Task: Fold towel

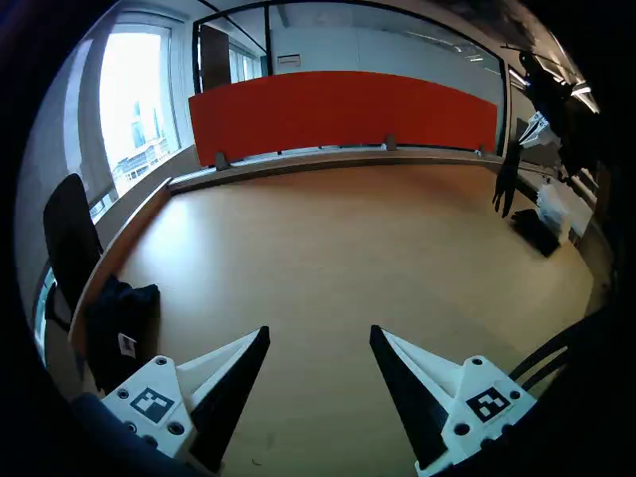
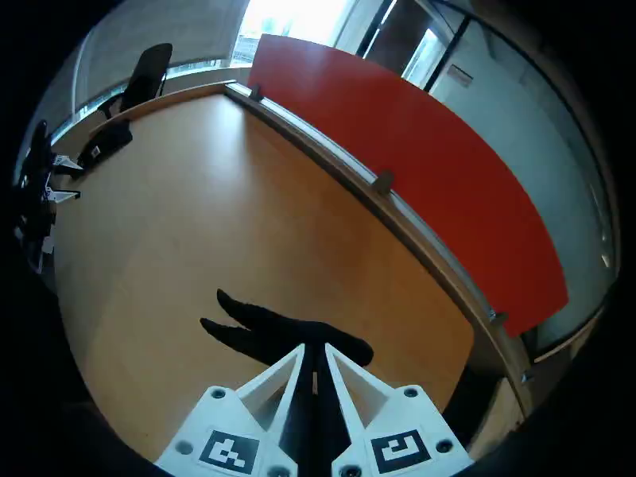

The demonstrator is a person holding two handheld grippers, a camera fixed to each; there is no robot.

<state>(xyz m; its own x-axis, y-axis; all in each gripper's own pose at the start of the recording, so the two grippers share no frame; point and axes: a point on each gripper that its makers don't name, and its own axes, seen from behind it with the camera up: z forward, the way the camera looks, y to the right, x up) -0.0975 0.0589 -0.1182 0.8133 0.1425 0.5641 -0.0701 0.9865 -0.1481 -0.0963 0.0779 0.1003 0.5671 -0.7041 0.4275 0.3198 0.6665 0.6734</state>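
A small black cloth (image 2: 270, 330), with finger-like ends rather like a glove, hangs above the wooden table (image 2: 183, 215). My right gripper (image 2: 314, 350) is shut on its upper part. In the left gripper view the same black cloth (image 1: 506, 184) dangles at the far right, under the right gripper (image 1: 537, 127) held up in the air. My left gripper (image 1: 318, 350) stands open low over the table (image 1: 342, 246), with nothing between its fingers.
A red divider panel (image 1: 342, 111) runs along the table's far edge. A dark bundle (image 1: 119, 318) lies at the left edge beside a black chair (image 1: 67, 230). A black item (image 1: 534, 229) and a white bag (image 1: 552, 205) sit at the right.
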